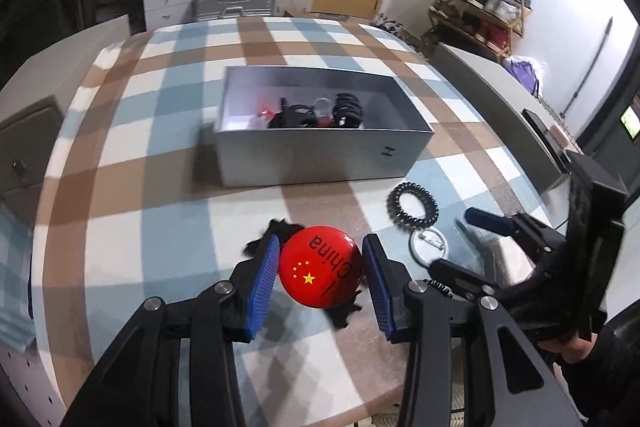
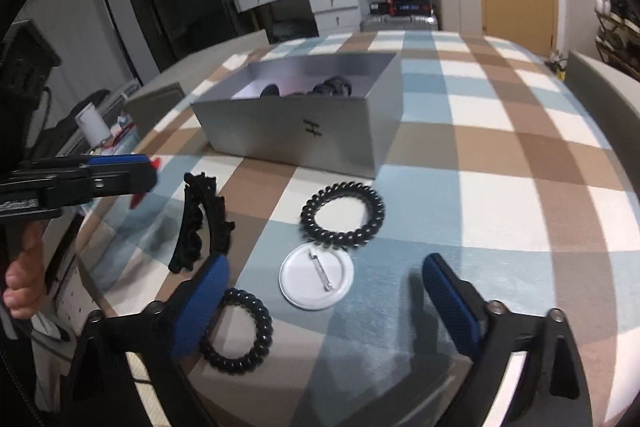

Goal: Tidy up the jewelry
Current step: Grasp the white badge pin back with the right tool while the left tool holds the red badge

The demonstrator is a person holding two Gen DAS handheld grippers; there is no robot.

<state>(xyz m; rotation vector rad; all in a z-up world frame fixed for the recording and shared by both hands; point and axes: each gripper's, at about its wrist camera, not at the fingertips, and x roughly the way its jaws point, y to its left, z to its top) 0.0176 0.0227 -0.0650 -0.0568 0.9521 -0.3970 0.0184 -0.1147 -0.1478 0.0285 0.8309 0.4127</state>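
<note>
Blue-padded jaws of the left gripper (image 1: 320,277) sit on either side of a red round badge (image 1: 320,266) printed with yellow stars and the word "China". The left pad touches the badge's edge; a narrow gap shows at the right pad, so whether it is truly clamped I cannot tell. In the right wrist view only red slivers of it show past that gripper's fingers, above the checked tabletop (image 2: 500,155). Beneath it lies a black hair claw (image 2: 202,223), close to the near edge.

On the right gripper (image 2: 326,303) the jaws are spread wide and hold nothing. Between them lies a white badge (image 2: 316,275), pin side up. One black coil hair tie (image 2: 343,215) lies just beyond the white badge; a second coil hair tie (image 2: 240,331) lies by the near edge, partly behind the right gripper's left pad.

Farther toward the middle of the tabletop stands an open silver box (image 1: 320,155) marked "H", holding dark hair accessories (image 1: 316,113) and some red and clear pieces.
</note>
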